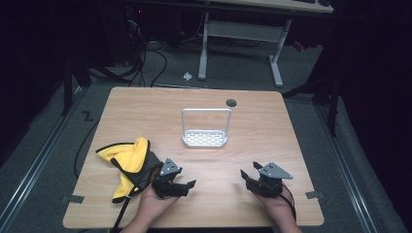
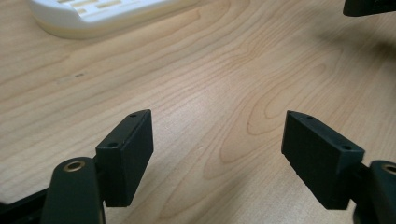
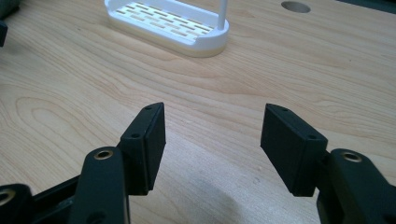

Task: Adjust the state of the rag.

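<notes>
I inspect the scene from left to right. At the left edge of the light wooden table (image 1: pixel 145 104) lies a crumpled yellow and grey cloth (image 1: pixel 130 162), its long axis running from the near edge away toward the far side, with a yellow fold uppermost and a dark strap trailing off the near edge. It is the thing nearest to either gripper, and I take it as the work in hand.

The left gripper (image 1: pixel 187 186) sits just to the right of the cloth, close beside it but not visibly touching. Its jaws point rightward across the table, away from the cloth; in the left gripper view (image 2: pixel 217 154) they stand wide apart over bare wood, nothing between them. The hand beneath it comes in from the near edge, palm low to the table. My judgement: reaching the cloth calls for turning this gripper back to the left, since the cloth lies behind and beside its jaws, not ahead of them.

Mid-table, farther off, stands a white slotted plastic tray with an upright wire loop handle (image 1: pixel 205 139), long axis across the table. It is well apart from both grippers.

The right gripper (image 1: pixel 247 174) rests near the right near corner, jaws angled toward the table's middle. In the right gripper view (image 3: pixel 212 147) they are spread wide and empty, the tray ahead of them. It is well apart from the cloth; the left hand is plainly the nearer.
</notes>
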The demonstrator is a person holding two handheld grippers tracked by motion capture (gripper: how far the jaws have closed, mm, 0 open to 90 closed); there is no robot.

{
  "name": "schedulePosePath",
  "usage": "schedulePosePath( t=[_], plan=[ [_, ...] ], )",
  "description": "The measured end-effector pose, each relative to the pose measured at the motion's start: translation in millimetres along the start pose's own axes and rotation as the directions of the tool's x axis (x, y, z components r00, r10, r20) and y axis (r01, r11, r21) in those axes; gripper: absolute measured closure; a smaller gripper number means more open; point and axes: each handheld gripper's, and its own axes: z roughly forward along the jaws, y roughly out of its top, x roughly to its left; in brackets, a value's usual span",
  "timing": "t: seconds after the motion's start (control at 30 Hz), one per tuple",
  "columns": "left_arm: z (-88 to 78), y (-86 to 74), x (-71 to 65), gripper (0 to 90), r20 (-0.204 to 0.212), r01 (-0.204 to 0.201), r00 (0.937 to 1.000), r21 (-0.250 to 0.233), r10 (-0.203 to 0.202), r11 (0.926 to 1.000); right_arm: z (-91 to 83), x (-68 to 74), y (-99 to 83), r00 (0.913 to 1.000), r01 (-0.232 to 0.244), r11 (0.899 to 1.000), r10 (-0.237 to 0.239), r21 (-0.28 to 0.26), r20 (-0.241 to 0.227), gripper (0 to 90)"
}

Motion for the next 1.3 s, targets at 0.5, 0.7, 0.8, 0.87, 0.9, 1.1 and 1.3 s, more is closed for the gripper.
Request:
schedulePosePath(
  t=[0.5,0.7,0.8,0.87,0.9,1.1,1.3],
  plan=[
    [-16.0,5.0,3.6,34.1,0.016,0.017,0.9997,-0.043,-0.017,0.9989,-2.1,-2.5,-1.7,1.0,0.001,1.0,-0.001,-0.007,-0.009,41.7],
    [-68.1,10.4,21.5,38.8,0.005,0.063,0.998,-0.124,-0.063,0.9903,-1.2,2.7,0.7,0.9991,0.024,1.0,-0.024,-0.014,-0.035,42.4],
    [-96.2,7.5,32.2,40.8,-0.039,0.062,0.9968,-0.159,-0.069,0.9853,0.3,3.5,1.3,0.9989,0.023,1.0,-0.024,-0.011,-0.04,42.5],
    [-113.7,1.2,43.0,41.4,-0.105,0.065,0.9909,-0.18,-0.085,0.9815,0.9,3.7,1.4,0.9989,0.02,1.0,-0.021,-0.009,-0.042,42.7],
    [-120.7,-3.6,50.6,41.4,-0.136,0.075,0.9855,-0.187,-0.101,0.9795,1.2,3.9,1.2,0.9989,0.019,1.0,-0.019,-0.007,-0.044,42.8],
    [-133.1,-33.7,90.6,26.7,-0.306,0.134,0.9358,-0.152,-0.175,0.9793,3.0,6.0,2.0,0.9984,0.029,1.0,-0.029,-0.002,-0.048,43.3],
    [-121.7,-42.4,102.9,40.7,-0.311,0.181,0.9281,-0.107,-0.205,0.9777,5.0,7.8,2.2,0.998,0.036,0.999,-0.036,0.002,-0.053,43.4]
  ],
)
